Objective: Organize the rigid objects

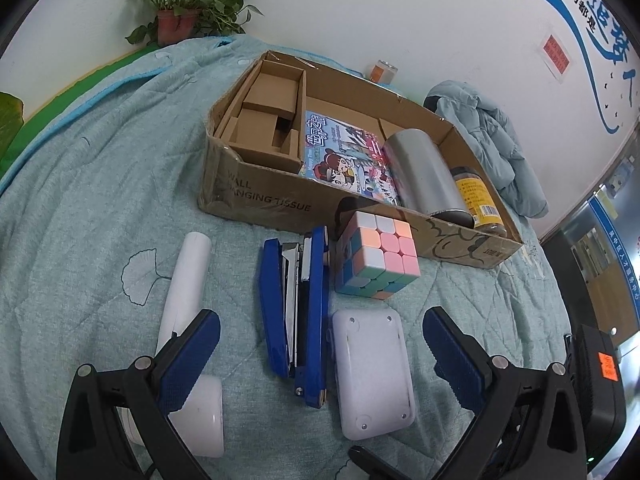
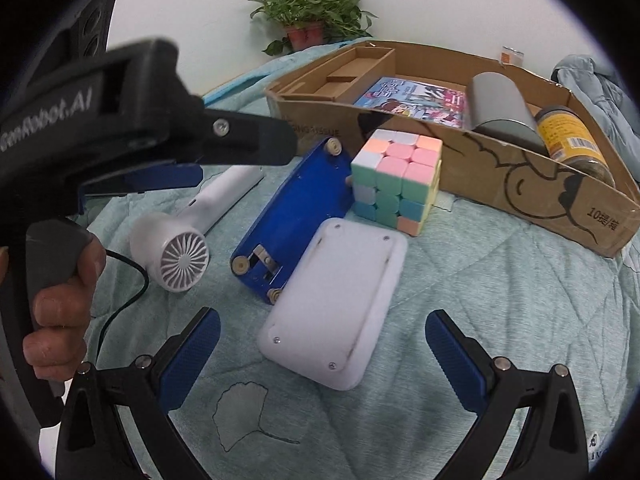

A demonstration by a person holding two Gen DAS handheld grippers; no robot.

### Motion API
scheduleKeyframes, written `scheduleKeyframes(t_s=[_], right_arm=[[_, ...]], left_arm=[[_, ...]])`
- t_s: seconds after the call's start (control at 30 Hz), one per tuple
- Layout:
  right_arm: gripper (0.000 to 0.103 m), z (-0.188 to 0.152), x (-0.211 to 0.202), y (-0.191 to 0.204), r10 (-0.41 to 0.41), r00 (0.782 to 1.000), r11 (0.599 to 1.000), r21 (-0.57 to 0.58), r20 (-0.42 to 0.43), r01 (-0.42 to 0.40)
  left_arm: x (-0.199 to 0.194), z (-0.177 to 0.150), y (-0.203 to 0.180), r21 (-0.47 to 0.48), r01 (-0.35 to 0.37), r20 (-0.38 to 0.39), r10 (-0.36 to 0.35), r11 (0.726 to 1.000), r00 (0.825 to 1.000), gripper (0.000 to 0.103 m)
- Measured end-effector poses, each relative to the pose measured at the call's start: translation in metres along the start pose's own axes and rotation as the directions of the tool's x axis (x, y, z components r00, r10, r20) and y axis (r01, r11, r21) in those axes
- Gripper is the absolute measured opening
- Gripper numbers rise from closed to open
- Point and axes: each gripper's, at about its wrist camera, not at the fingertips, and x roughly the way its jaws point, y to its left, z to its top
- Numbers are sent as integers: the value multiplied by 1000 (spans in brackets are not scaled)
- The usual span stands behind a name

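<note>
Lying just ahead of both pairs of fingers, the loose items sat in a row on the teal quilt [image 1: 80,184]: a pastel puzzle cube [image 1: 378,256], a blue stapler [image 1: 298,312] tipped on its side, a white rounded case [image 1: 372,372] and a white hair dryer [image 1: 188,304]. Between the left gripper [image 1: 320,356] fingers, spread wide and gripping nothing, sat the stapler and the case, side by side and touching; the cube stood just past their far ends, and the dryer's body ran beneath the left-hand pad. The right gripper [image 2: 322,354] was open wide too, empty, with the case's near corner reaching into the gap between its blue pads and the stapler leaning against the case's far-left edge. Beyond the fingertips, the cube stood up against the front wall of the cardboard box [image 2: 500,184], which held a comic book [image 2: 416,100], a grey metal cylinder [image 2: 500,104] and a yellow-labelled jar [image 2: 572,140], plus a cardboard insert [image 1: 264,120] at its left end. Off to the left of the right fingers, a hand [image 2: 60,308] clutched the other gripper's handle. Farther back stood a potted plant [image 2: 308,20] by the wall, and a pale blue jacket [image 1: 488,132] lay bunched behind the box.
</note>
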Motion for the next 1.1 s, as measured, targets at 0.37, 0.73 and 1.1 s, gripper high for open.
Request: scheduleKeyframes(t_s=[0.37,0.73,1.1], right_arm=[[51,-5,4,-16,32,999,996,88,-11,-31],[68,-13,-4,-18,147,989,981,131,-10,-145],[50,-9,12,-26,162,987,975,154,-12,-158]], left_arm=[[10,-11,-2,6,14,-57,-13,1000,998,100],[-2,-52,-6,-20,184,-133,-185,983,974,94],[28,-63,-4,-145,309,-196,-333,940,922,61]])
